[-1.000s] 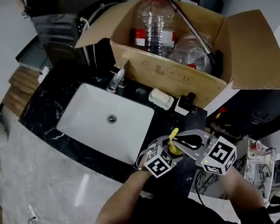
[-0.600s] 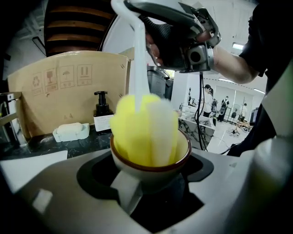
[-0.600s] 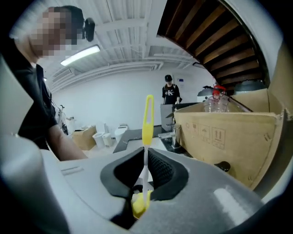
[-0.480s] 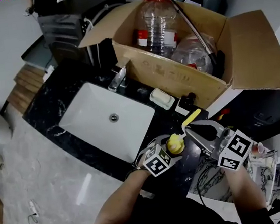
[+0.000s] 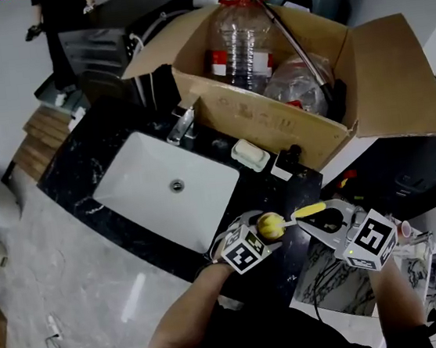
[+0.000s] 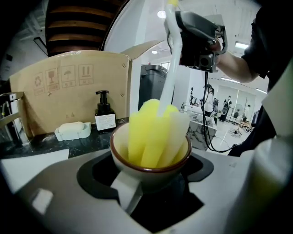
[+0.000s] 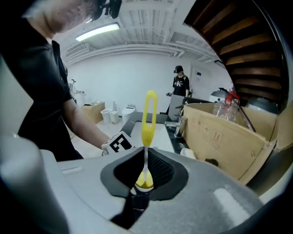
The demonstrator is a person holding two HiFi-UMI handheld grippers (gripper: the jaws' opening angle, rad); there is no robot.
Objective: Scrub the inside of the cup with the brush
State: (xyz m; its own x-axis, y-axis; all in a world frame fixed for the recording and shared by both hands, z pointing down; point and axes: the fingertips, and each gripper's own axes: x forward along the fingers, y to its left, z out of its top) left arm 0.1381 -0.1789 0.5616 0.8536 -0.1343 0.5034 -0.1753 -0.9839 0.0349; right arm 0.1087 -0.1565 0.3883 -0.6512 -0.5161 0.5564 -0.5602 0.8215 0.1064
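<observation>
Scrubbing stage, with the brush seated in the cup. The left hand-held gripper (image 5: 263, 233) is clamped on the small cream ceramic cup with a brown rim (image 6: 155, 176). It carries the cup mouth-up in the air over the front edge of the black marble counter (image 5: 112, 147), well apart from the white rectangular sink (image 5: 147, 178). The right hand-held gripper (image 5: 311, 214) is closed tight on the thin handle of the brush with a yellow sponge head (image 6: 151, 132), and that head fills the cup nearly wall to wall.

Likely hazards:
- The snug sponge probably drags on the cup wall, so a hard pull or twist could work the cup out of the left jaws, with nothing under it to stop a fall.
- The slim handle, pinched far from the head, may pivot or slide between the right jaws, and the scrub would lose its force.
- The handle leans away to the right, so a sideways push could tip the cup.

Pose: both forearms reach forward side by side. The left hand-held gripper points forward and somewhat down, with the cup's own handle facing back into it. The right hand-held gripper sits just beside it on the right, angled in toward the cup
</observation>
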